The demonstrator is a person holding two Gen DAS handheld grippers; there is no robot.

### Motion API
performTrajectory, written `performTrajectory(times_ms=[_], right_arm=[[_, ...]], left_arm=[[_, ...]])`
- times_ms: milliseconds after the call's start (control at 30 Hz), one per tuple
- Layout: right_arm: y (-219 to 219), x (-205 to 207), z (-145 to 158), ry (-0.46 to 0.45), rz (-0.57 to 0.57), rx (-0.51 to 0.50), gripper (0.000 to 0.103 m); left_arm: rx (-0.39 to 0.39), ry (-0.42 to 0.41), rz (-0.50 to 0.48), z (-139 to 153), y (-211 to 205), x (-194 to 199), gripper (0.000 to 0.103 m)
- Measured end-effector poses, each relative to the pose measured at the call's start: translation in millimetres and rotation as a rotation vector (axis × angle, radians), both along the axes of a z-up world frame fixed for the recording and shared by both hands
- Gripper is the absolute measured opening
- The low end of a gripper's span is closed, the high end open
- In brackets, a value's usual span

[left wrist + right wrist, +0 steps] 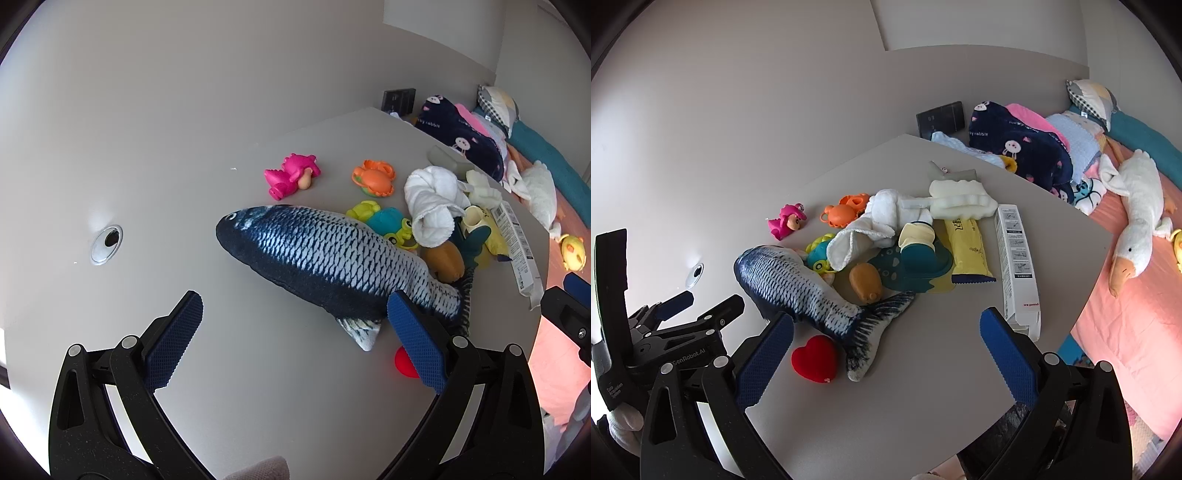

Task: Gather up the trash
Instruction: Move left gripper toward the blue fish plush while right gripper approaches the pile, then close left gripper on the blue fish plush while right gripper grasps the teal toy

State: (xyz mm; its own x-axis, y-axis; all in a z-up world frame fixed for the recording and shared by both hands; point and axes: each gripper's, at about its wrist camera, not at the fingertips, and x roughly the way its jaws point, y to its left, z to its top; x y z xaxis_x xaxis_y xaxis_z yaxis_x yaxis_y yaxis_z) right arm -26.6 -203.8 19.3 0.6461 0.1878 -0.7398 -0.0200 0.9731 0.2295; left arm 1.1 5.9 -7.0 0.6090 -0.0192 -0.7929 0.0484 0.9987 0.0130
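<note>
On the pale surface (923,369) lies a heap of toys and cloths, and the pieces that look most like trash are at its right side: a long white carton (1019,266), flattened and printed with small diagrams, lying lengthwise near the edge that faces the bed (1126,332), and just beside it a yellow packet (967,247) with a serrated end. The right tongs (886,354) hang open and empty above the bare part of the surface, the near end of the carton just beyond their right finger. The left tongs (295,332) are open too, gripping nothing, with the plush fish (325,258) lying between and beyond their blue pads (177,343). The carton is probably light, thin card: stiff along its length but easily crushed, and lying flat it gives the fingers little to bite on. Its near end appears open and slightly raised, which I judge the best place to pinch, across the narrow width. The packet seems soft and crinkly, likely slick film; taking it at the crimped serrated end should hold better than squeezing the middle. Its far end lies against the teal bib (916,266) and the white towel (871,229), so lifting may drag them.
</note>
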Motion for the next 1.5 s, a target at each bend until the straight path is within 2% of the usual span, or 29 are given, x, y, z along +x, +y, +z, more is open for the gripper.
performTrajectory(times_ms=[133,567,1133,1300,1400,1500], right_arm=[[-3,0,-1,-0.003,-0.011,-0.005,0.100],[-40,11,-14,0.035,-0.102,0.012,0.100],[-44,52,-34,0.092,-0.079,0.008,0.100],[-49,68,-43,0.118,-0.073,0.028,0.100],[-52,77,-45,0.122,-0.086,0.032,0.094],[-55,85,-45,0.122,-0.100,0.040,0.093]], left_arm=[[-0.022,0.008,0.006,-4,4,2,0.097],[0.003,0.031,0.001,-13,-8,22,0.097],[-0.030,0.100,0.021,-34,-18,66,0.097],[-0.041,0.133,0.014,-43,-18,74,0.086],[-0.025,0.135,-0.002,-45,-21,76,0.080],[-0.025,0.131,-0.013,-47,-21,76,0.072]])
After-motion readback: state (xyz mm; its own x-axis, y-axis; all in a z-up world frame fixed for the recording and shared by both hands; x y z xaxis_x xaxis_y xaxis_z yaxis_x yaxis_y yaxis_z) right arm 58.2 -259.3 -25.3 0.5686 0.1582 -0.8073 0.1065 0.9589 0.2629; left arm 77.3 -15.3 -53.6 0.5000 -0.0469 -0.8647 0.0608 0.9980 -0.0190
